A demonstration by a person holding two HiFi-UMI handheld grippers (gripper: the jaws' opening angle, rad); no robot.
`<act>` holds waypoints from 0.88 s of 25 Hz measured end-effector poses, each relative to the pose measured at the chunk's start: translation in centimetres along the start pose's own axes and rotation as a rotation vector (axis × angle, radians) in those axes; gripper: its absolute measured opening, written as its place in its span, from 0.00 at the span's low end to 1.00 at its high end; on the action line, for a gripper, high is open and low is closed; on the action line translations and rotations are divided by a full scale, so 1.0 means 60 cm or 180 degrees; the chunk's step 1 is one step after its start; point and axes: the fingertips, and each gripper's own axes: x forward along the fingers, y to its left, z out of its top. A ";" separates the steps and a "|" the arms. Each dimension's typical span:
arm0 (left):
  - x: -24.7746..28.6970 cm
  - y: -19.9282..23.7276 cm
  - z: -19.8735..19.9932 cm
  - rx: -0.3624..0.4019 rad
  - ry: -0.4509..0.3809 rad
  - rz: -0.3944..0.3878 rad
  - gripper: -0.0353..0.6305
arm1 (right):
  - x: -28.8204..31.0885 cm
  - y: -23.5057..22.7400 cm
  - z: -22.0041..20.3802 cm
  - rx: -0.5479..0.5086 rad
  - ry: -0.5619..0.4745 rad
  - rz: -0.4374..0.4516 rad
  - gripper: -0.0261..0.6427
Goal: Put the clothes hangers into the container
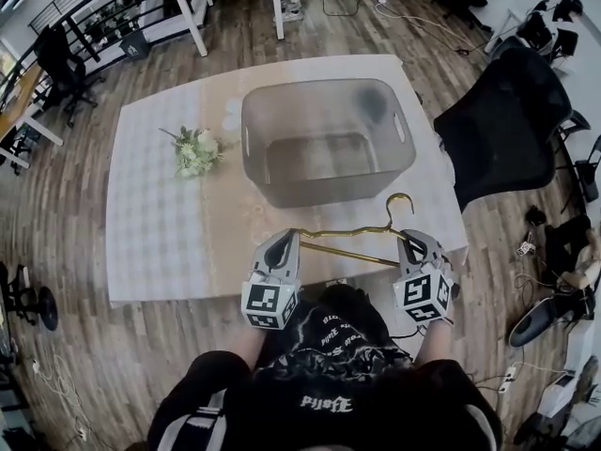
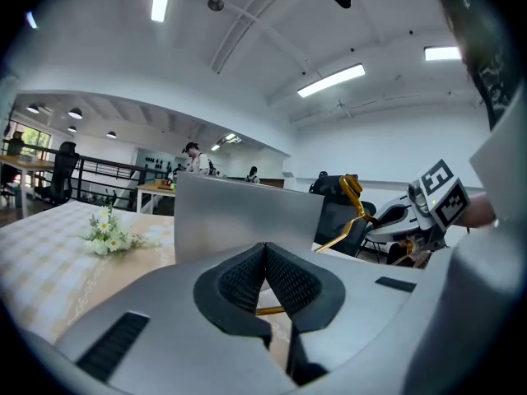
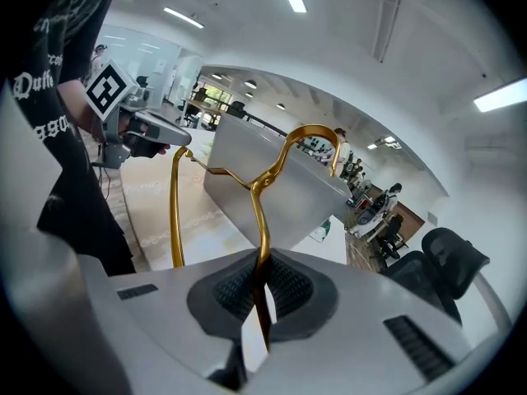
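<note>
Hanger: the gold hanger is being held at both ends by the two tongs, over the near part of the counter. It is sitting just in front of the container and outside it, with its hook pointing toward the container's near wall.
Left tongs: the left tongs are pressing together on the hanger's left end. A short piece of gold wire is showing between the pads in the left gripper view.
Right tongs: the right tongs are pinching the hanger's right shoulder. The wire is running up from between the pads to the hook.
Container: the grey container is standing open on the middle of the counter with no hanger inside.
Counter: the pale counter is carrying the container and the flowers.
Flowers: the small bunch of flowers is lying left of the container, apart from it.
Chair: a black chair is standing beside the counter's right edge.
</note>
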 end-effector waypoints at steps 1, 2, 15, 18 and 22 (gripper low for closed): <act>0.005 -0.001 -0.001 0.0006 0.0004 0.0000 0.08 | 0.000 -0.009 -0.001 -0.0062 0.0014 0.0056 0.05; 0.010 0.000 -0.002 -0.0003 0.0013 0.0004 0.08 | -0.001 -0.019 0.000 -0.0108 0.0020 0.0098 0.05; 0.046 0.003 -0.004 0.0054 0.0008 0.0104 0.08 | -0.044 -0.191 0.047 -0.0466 -0.0009 -0.0152 0.05; 0.050 0.006 -0.002 0.0043 0.0037 0.0120 0.08 | -0.051 -0.242 0.074 -0.0548 -0.0073 -0.0317 0.05; 0.060 0.006 -0.006 0.0038 0.0116 0.0128 0.08 | -0.051 -0.304 0.115 -0.0693 -0.0108 -0.0492 0.05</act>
